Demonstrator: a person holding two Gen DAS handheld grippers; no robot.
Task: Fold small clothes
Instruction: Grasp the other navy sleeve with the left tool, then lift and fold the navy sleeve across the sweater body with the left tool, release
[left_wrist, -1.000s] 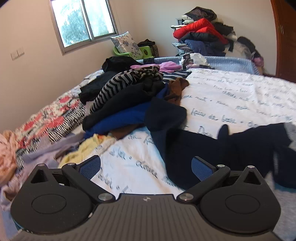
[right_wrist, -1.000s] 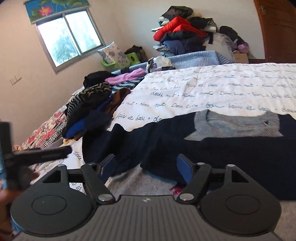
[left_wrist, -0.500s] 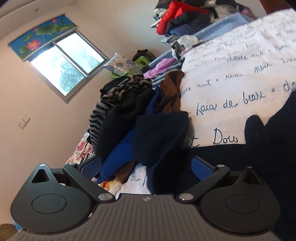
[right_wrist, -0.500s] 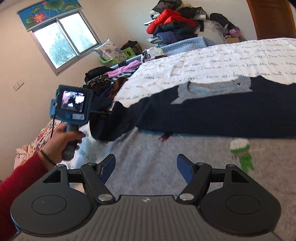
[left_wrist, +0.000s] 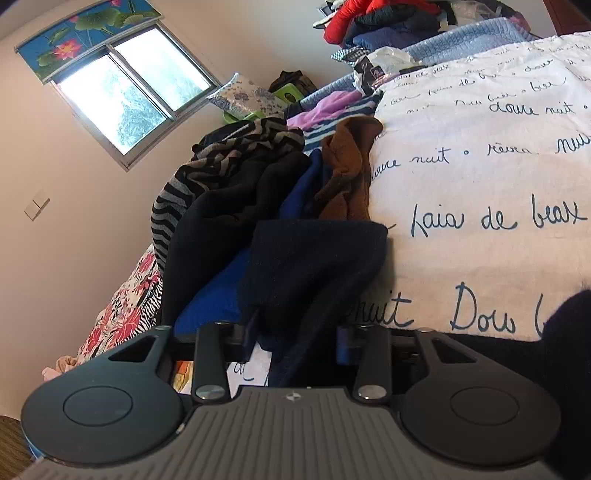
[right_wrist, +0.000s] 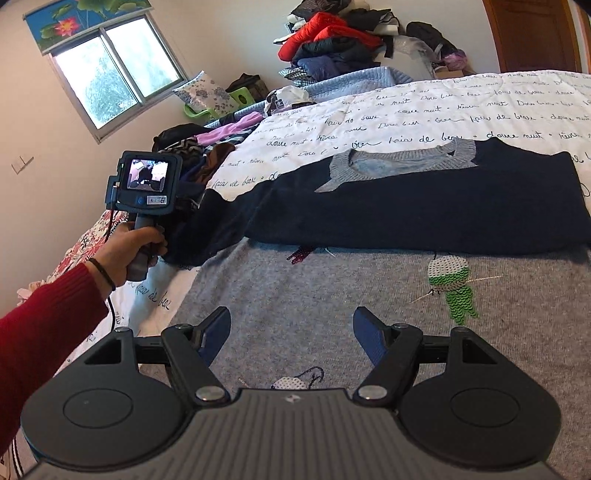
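A knit sweater lies flat on the bedspread, navy (right_wrist: 424, 206) across the chest with a grey collar, and grey (right_wrist: 332, 288) with sequin figures below. Its navy sleeve (left_wrist: 314, 266) runs off to the left toward the clothes pile. My left gripper (left_wrist: 297, 332) has its jaws closing, and the sleeve fills the gap with both pads against the cloth. In the right wrist view a hand (right_wrist: 122, 254) in a red sleeve holds that left gripper at the sleeve's end. My right gripper (right_wrist: 291, 336) hangs open over the grey part with nothing between its fingers.
A heap of loose clothes (left_wrist: 240, 192), striped, black, blue and brown, lies just left of the sleeve. The white bedspread with script (left_wrist: 480, 184) stretches right. A tall stack of garments (right_wrist: 332, 40) stands at the back, near a wooden door (right_wrist: 532, 33).
The left gripper came down and rolled toward the sleeve, and its wide jaws narrowed onto the cloth. The right gripper drew back over the grey part, then stayed almost still.
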